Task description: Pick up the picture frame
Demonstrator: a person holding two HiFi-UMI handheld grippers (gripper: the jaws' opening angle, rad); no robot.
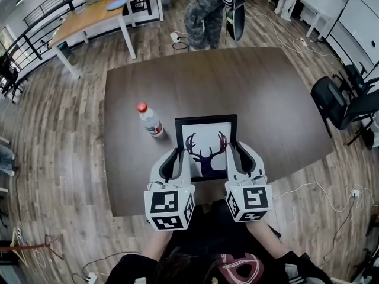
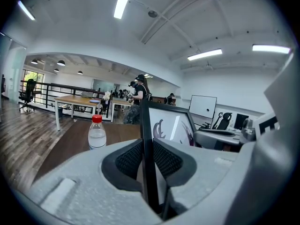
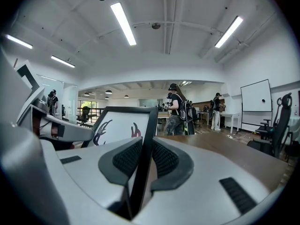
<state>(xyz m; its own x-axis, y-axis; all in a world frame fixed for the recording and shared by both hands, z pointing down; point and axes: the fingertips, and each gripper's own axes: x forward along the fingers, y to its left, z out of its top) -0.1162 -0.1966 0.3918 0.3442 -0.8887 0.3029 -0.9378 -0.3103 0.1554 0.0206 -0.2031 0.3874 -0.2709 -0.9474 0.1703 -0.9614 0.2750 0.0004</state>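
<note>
**Item:** picture frame (image 1: 206,148), black border, deer-antler print, face up. It lies between the two grippers, its side rails running forward from their jaws.

**Left gripper** (image 1: 176,157): clamped on the frame's left rail. In the left gripper view the ribbed pads (image 2: 131,159) press the thin black edge from both sides.

**Right gripper** (image 1: 238,154): clamped on the right rail in the same way, with the edge seated deep between its pads (image 3: 165,159).

**Surroundings:** brown table (image 1: 266,99) under and ahead of both grippers. A water bottle (image 1: 150,120) with a red cap stands ahead of the left gripper and outboard of it, near the frame's far left corner.

**Condition:** the frame looks tilted with its far edge raised. Whether it is wholly clear of the table cannot be told.

**Handling notes (judgement):**
- Raise both grippers together at an even pace so the frame does not twist between them.
- Keep the spacing between the grippers fixed. Spreading may let a rail slip out, and squeezing inward may bow the frame.
- Keep the left side clear of the bottle.
</note>
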